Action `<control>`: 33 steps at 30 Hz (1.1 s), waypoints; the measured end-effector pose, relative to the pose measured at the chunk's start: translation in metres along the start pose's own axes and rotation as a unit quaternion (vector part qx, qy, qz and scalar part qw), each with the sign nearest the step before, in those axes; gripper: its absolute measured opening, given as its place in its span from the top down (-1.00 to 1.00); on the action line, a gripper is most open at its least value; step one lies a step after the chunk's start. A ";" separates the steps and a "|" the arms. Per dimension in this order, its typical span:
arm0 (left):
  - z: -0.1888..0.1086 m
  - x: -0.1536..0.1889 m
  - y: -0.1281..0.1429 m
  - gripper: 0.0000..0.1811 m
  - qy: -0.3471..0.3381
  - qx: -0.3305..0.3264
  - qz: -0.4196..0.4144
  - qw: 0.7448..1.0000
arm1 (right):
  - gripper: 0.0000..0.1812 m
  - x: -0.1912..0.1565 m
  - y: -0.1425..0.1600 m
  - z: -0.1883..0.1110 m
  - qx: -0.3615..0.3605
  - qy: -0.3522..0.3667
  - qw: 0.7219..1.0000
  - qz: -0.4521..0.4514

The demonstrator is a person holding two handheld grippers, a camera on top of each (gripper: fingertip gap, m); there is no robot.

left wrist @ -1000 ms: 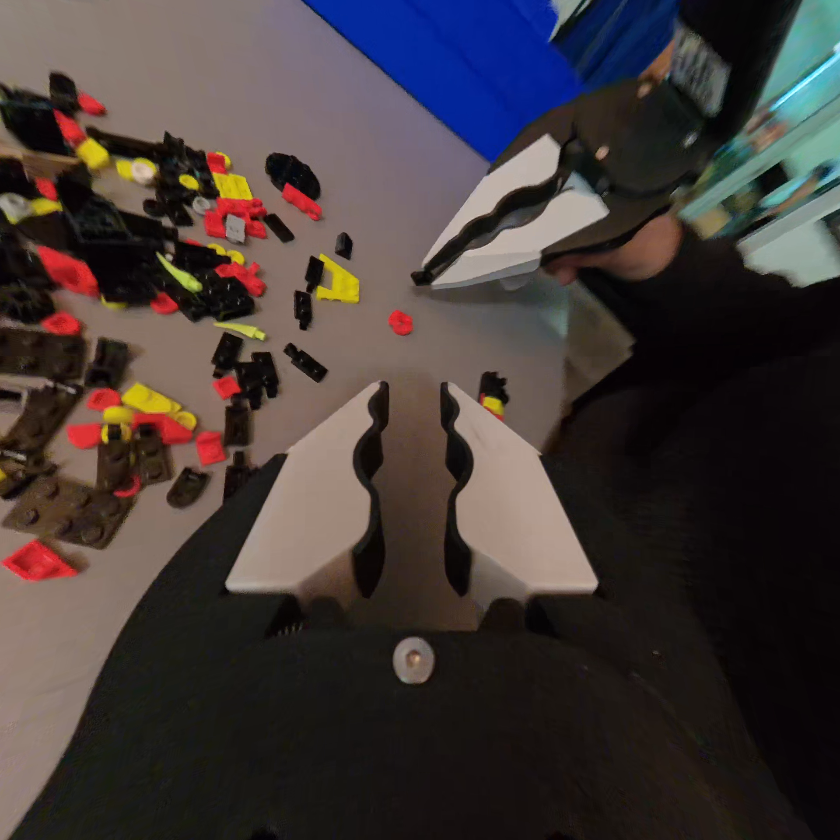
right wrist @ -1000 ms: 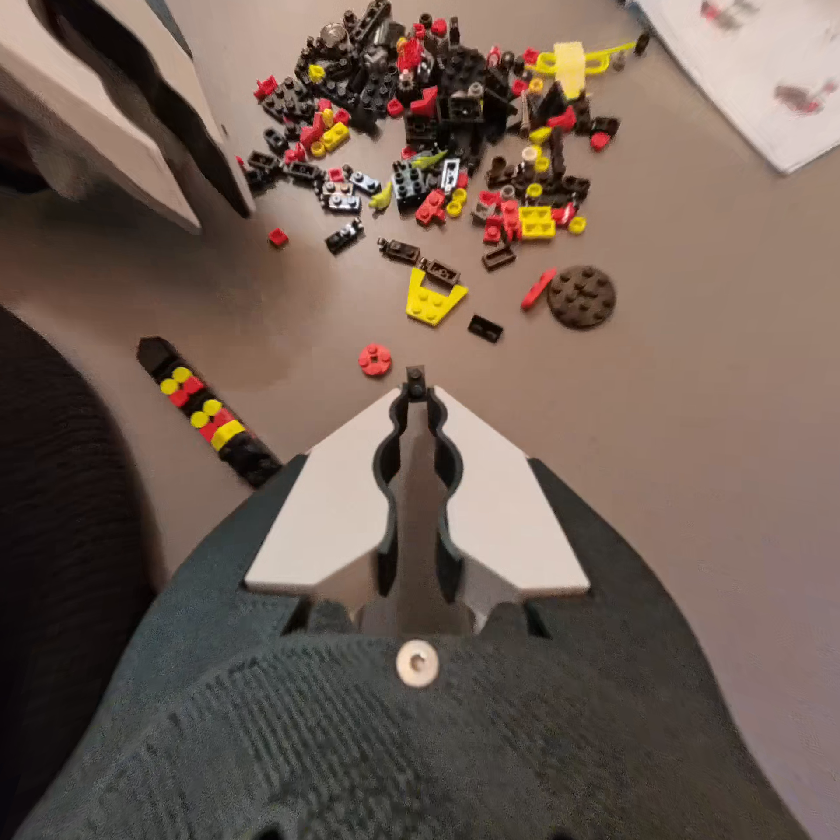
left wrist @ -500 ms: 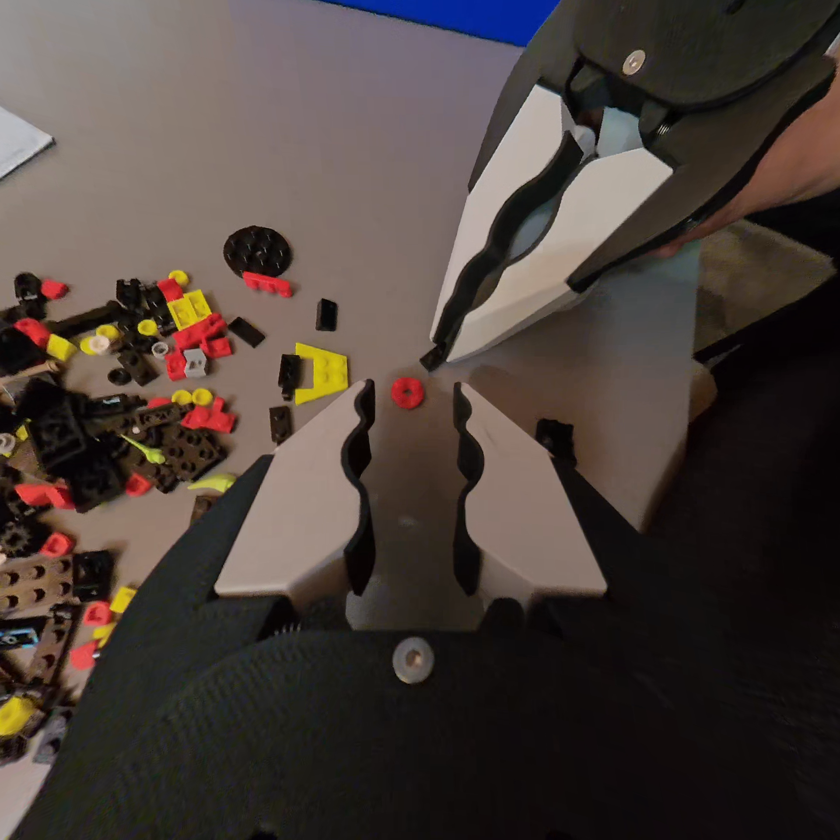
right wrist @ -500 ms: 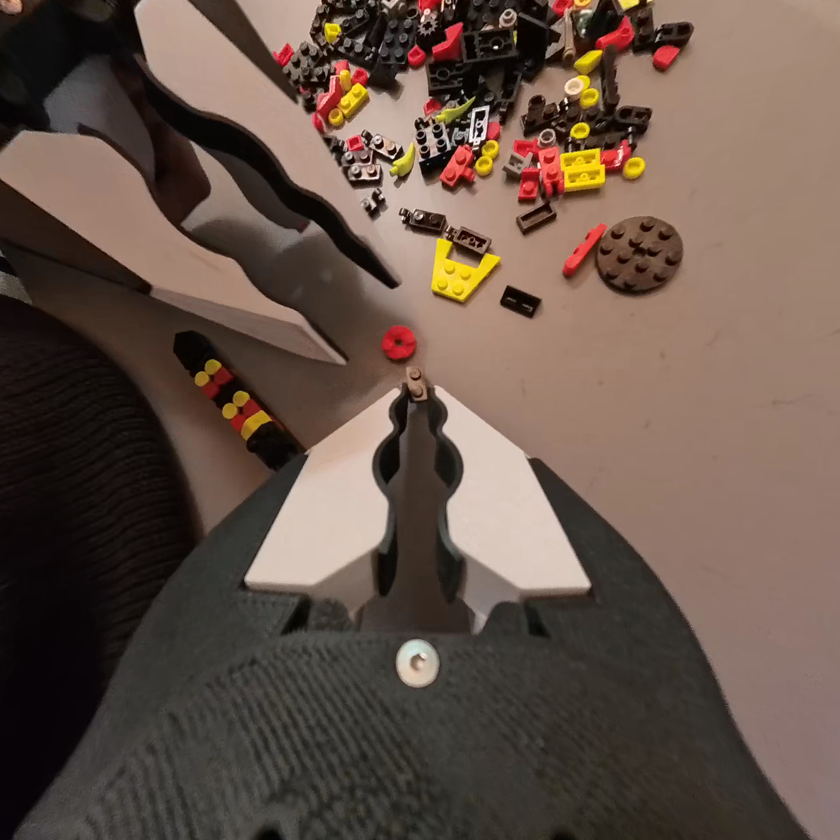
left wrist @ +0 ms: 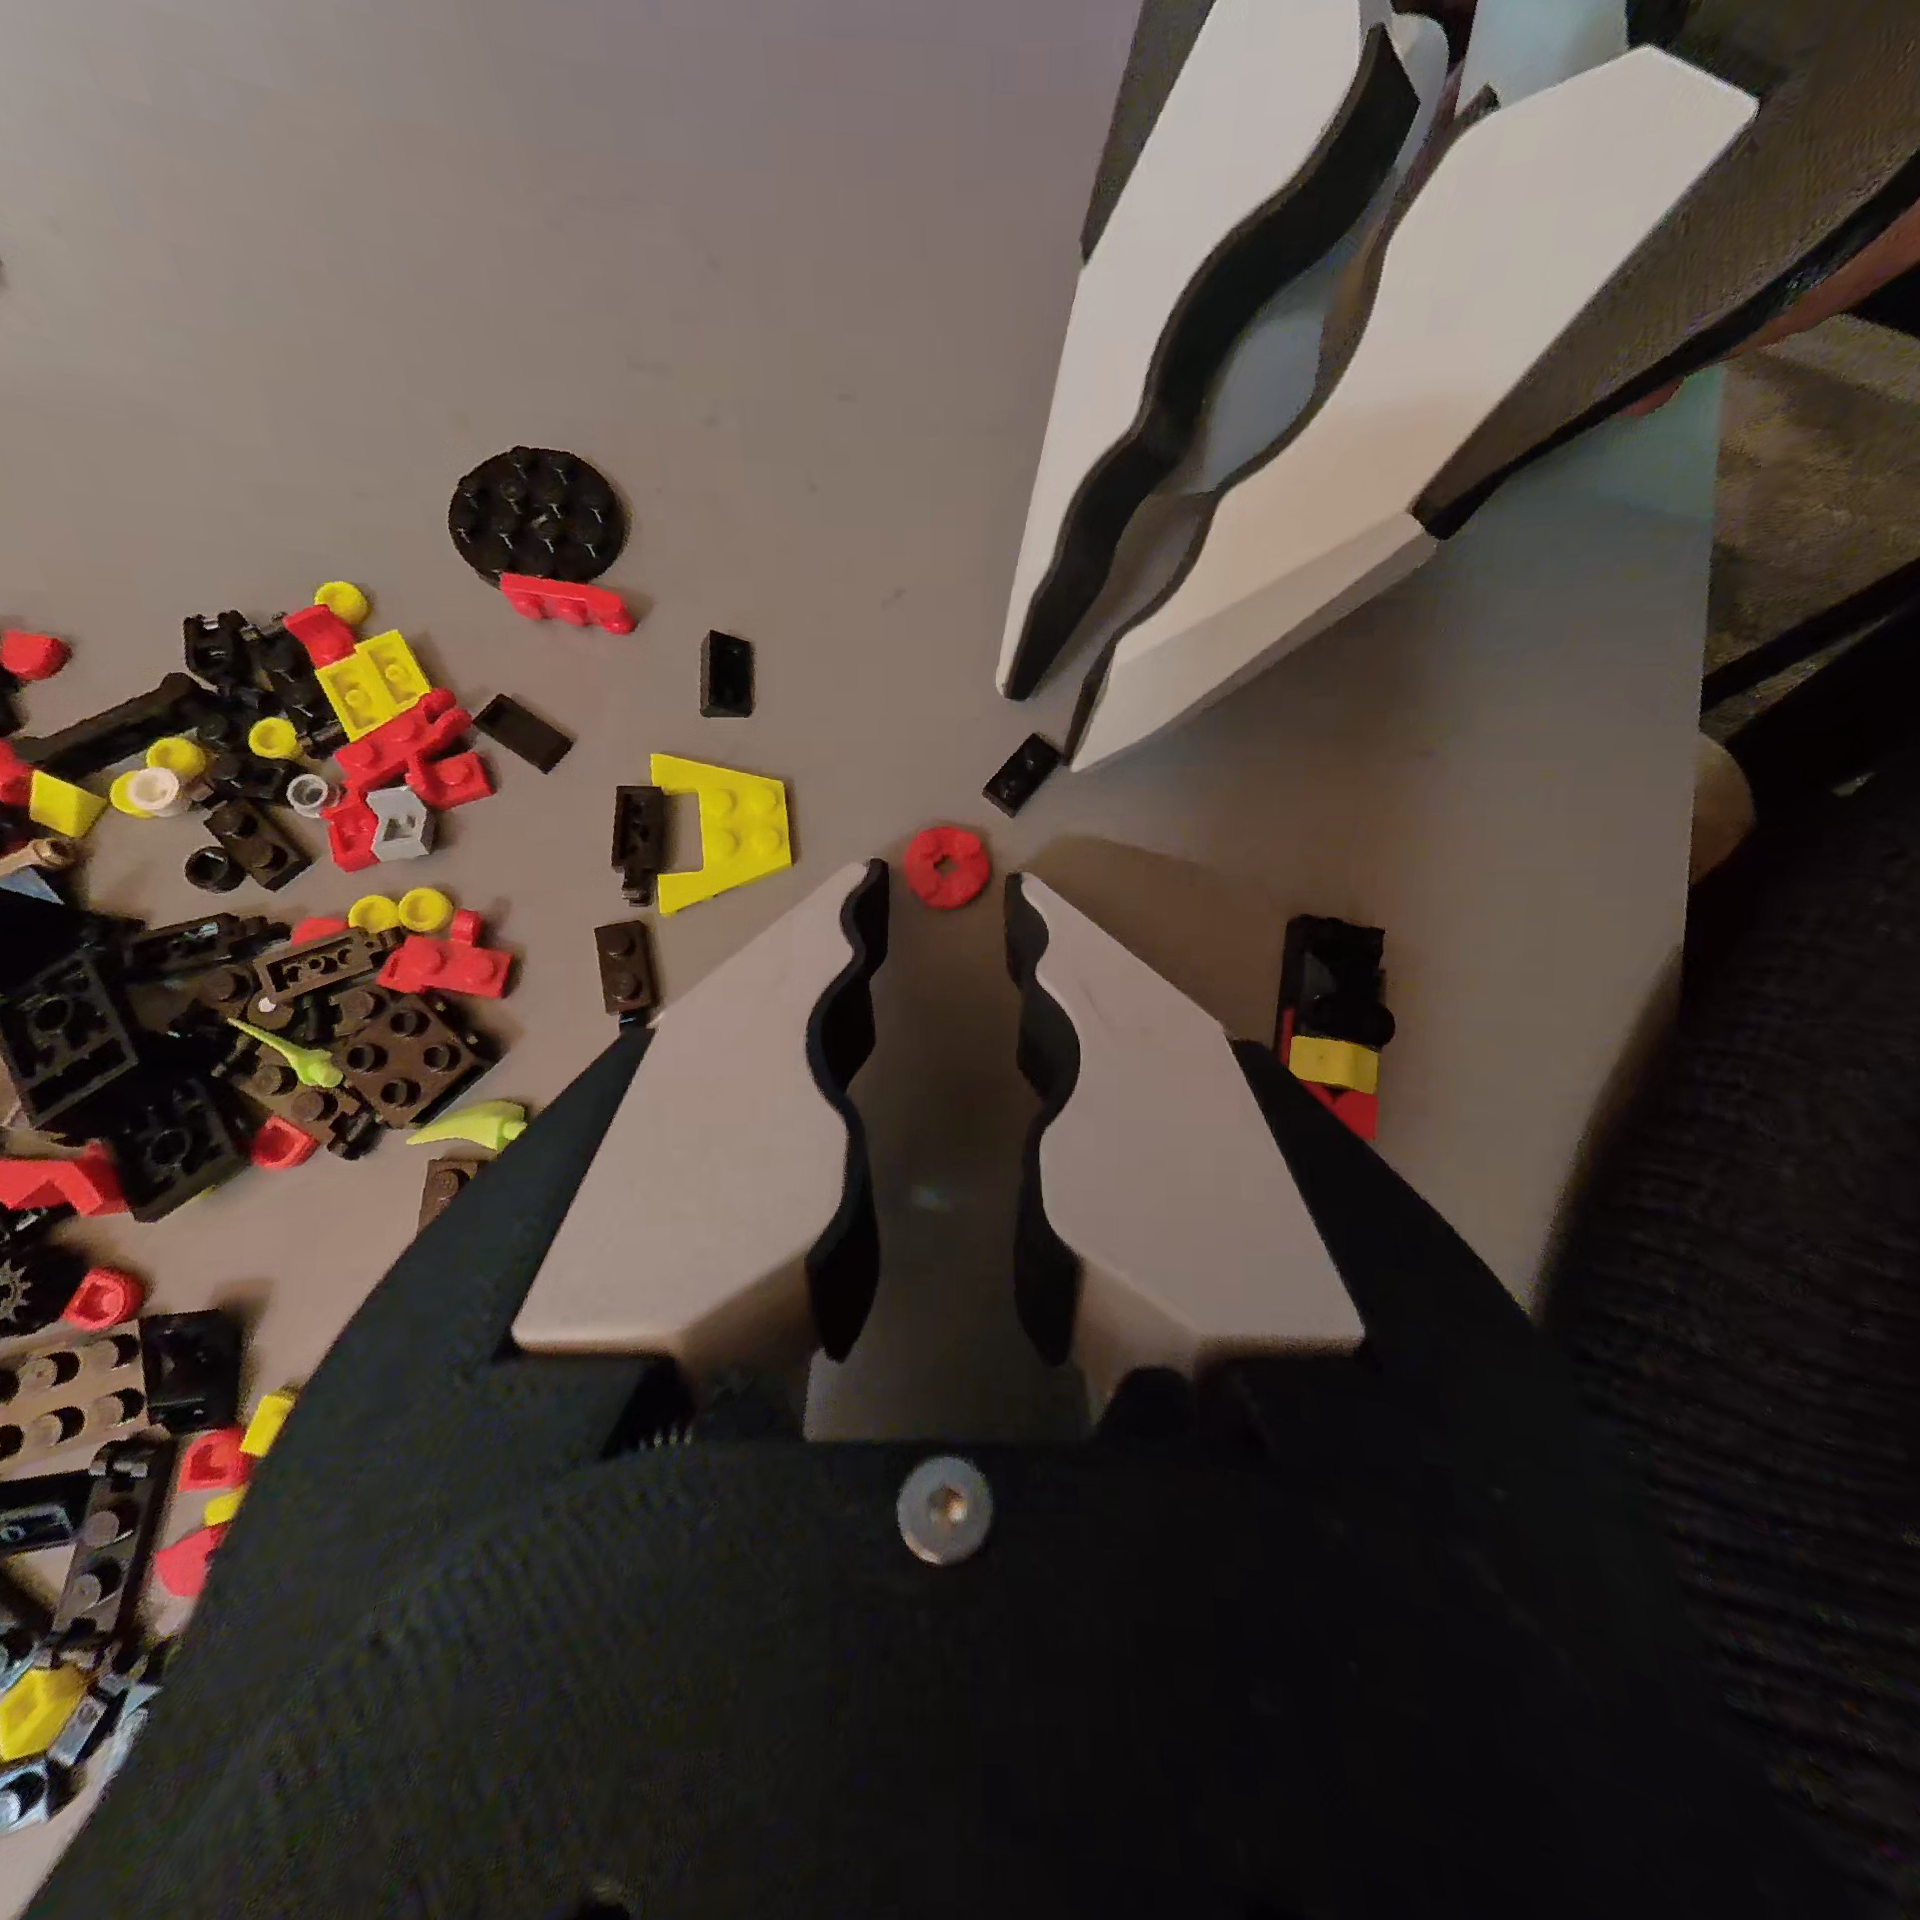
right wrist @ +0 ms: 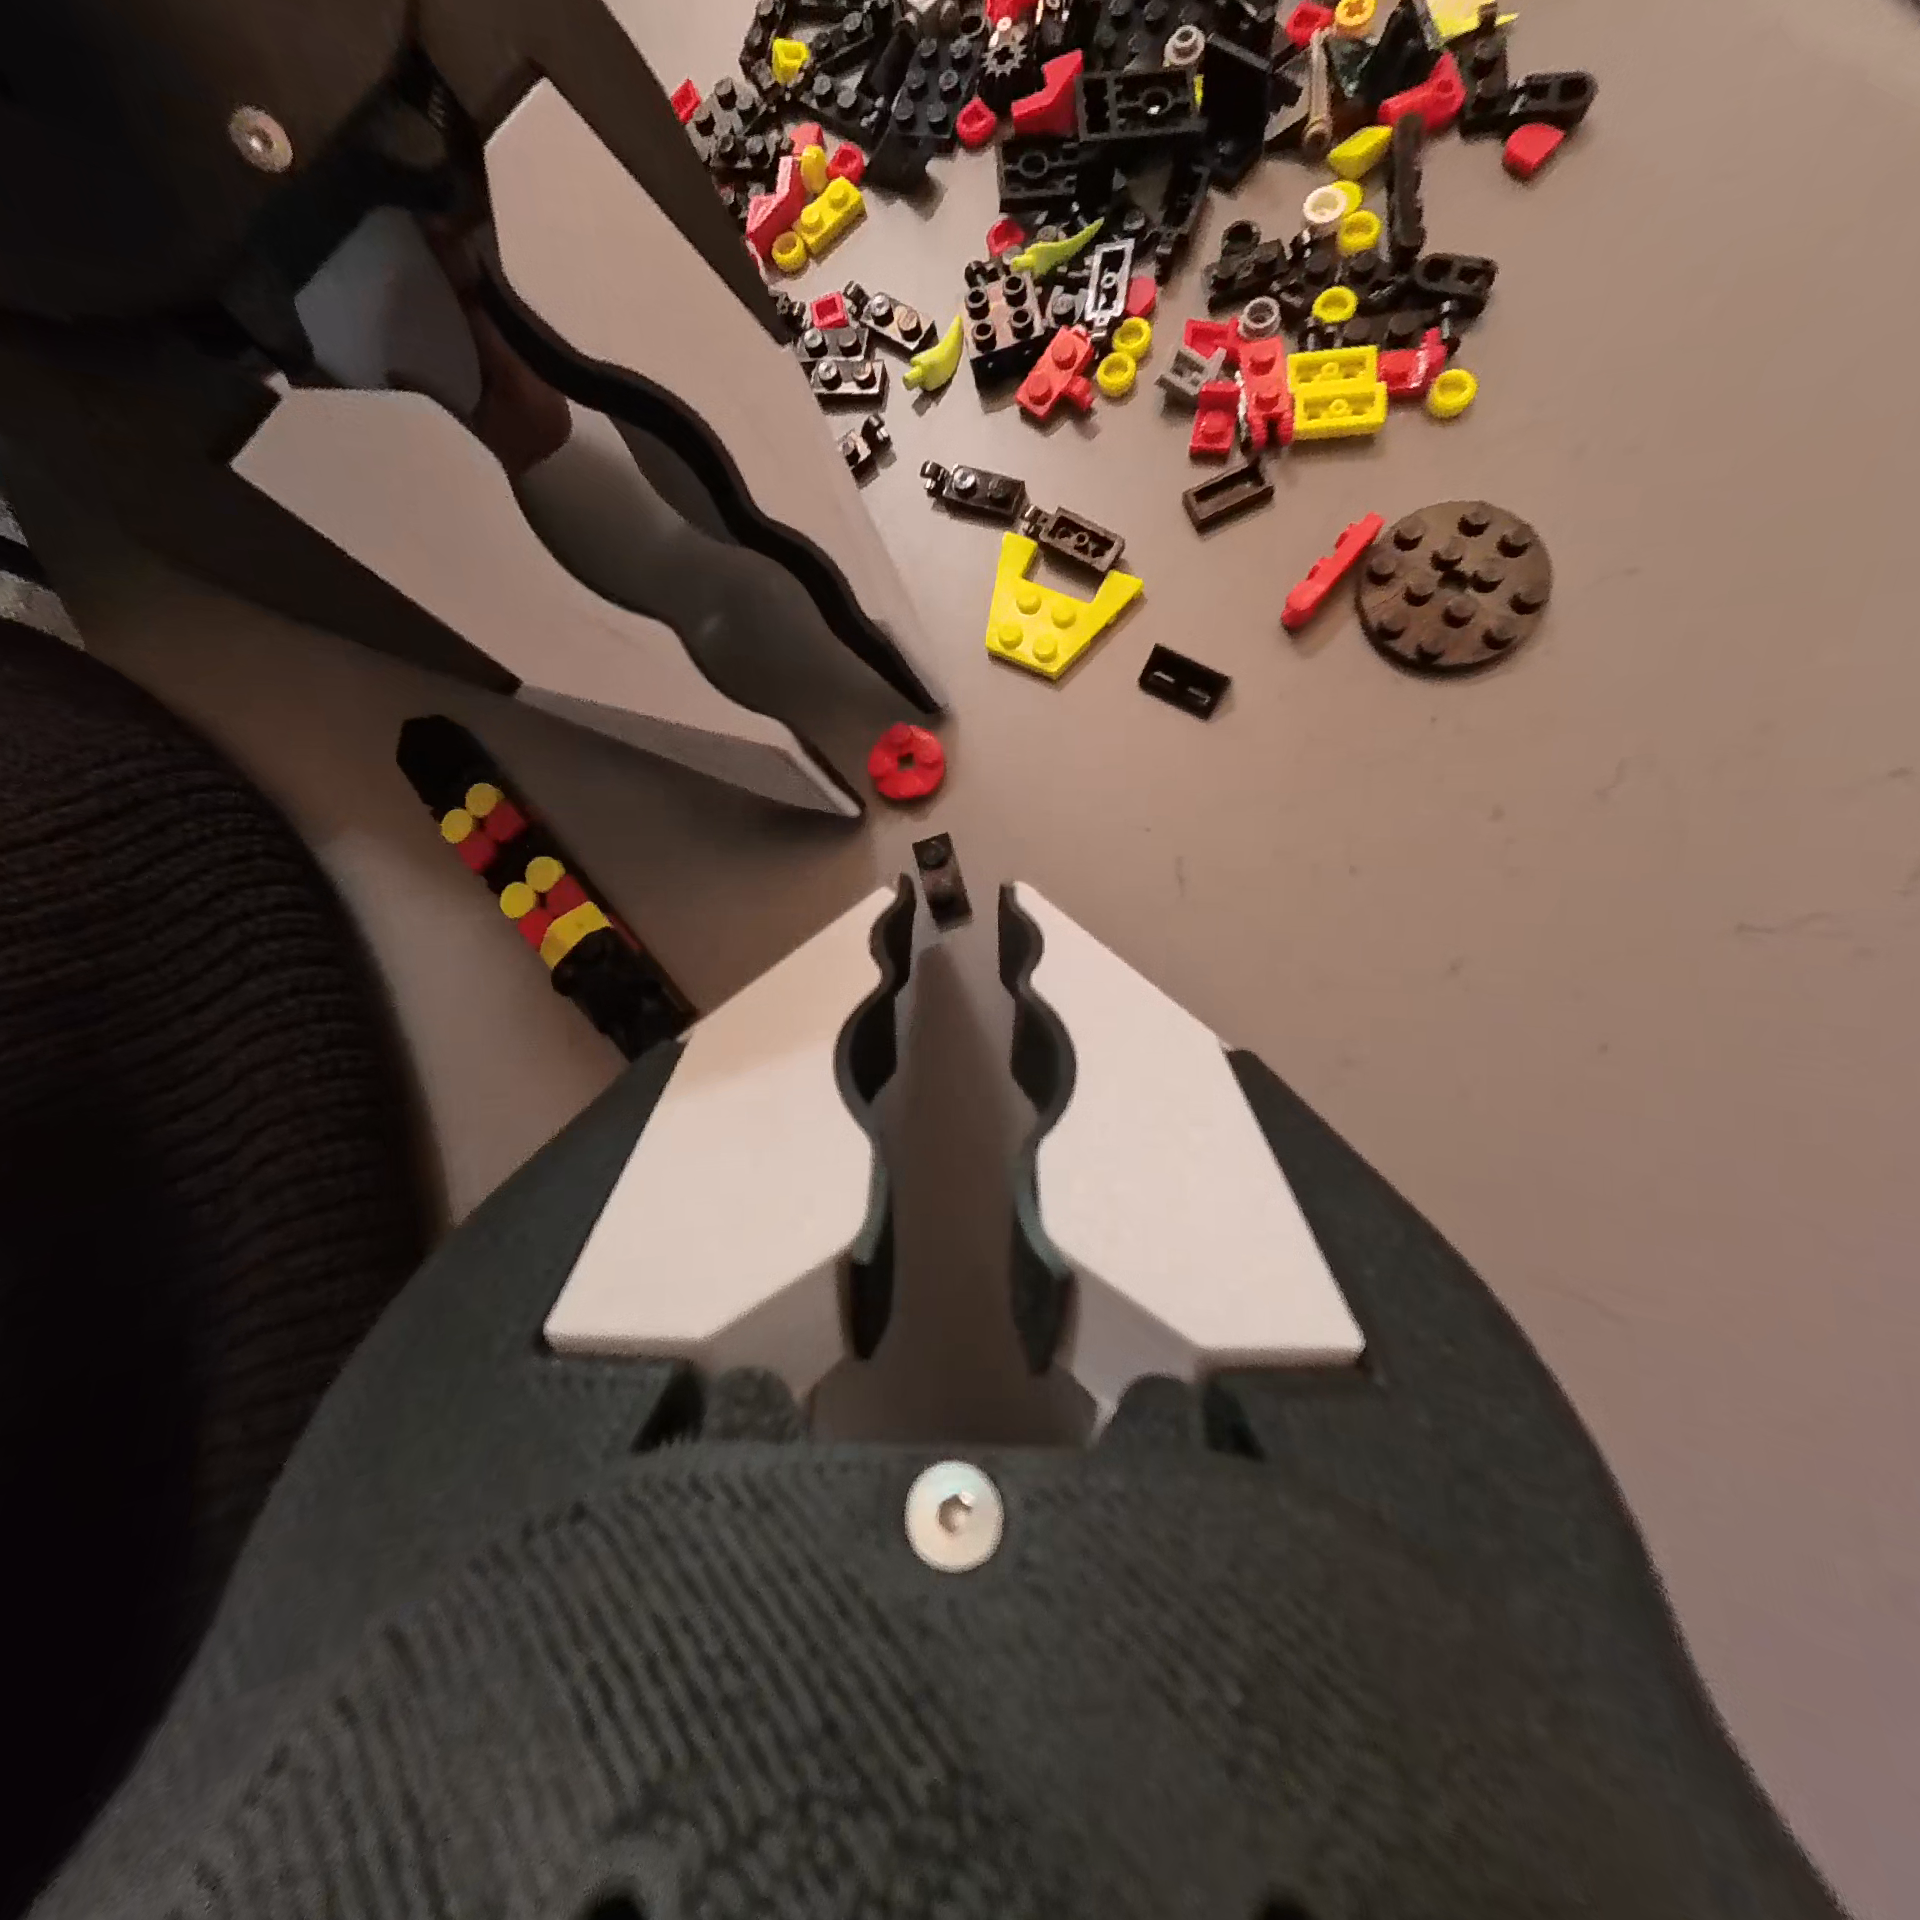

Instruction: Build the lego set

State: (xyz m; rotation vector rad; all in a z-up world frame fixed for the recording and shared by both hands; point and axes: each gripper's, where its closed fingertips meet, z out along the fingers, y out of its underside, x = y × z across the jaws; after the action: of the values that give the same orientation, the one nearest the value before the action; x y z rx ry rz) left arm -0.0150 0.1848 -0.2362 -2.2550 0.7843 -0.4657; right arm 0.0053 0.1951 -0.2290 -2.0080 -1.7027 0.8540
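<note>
My left hand-held gripper (left wrist: 943,883) has its jaws apart, tips low over the surface (left wrist: 727,260), and the red round plate (left wrist: 943,867) lies just ahead of the gap between them, not yet gripped. My right hand-held gripper (right wrist: 951,896) looks slightly parted around a small black plate (right wrist: 940,875) that sits between its tips; whether the left tip still touches it or it has been let go I cannot tell. The part-built strip (right wrist: 530,888) of black, red and yellow lies near the surface's edge close to me, to the left in the right wrist view. To do this step well, I judge, I should ease the left tips forward until the red plate is centred between them, close on its rim square and gently so it does not skid or flip, and keep the right tips clear, since the two grippers sit very close here. Farther out lie the yellow wedge plate (left wrist: 727,826), a black tile (right wrist: 1183,681), the black round plate (right wrist: 1455,584) with a red piece (right wrist: 1330,571) against it, then the loose pile (right wrist: 1143,208). The strip's near end is hidden behind my grippers, the pile runs off frame, and many dark pieces in it blur together.
</note>
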 end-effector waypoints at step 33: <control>-0.017 0.011 0.018 0.86 0.066 -0.026 0.031 0.997 | 0.81 -0.006 -0.002 0.007 -0.007 -0.018 0.984 -0.177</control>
State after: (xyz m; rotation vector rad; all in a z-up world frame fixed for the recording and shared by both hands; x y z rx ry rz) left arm -0.0231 0.1583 -0.2362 -2.2584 0.9394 -0.5755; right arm -0.0011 0.1889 -0.2319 -1.6318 -2.0088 0.7564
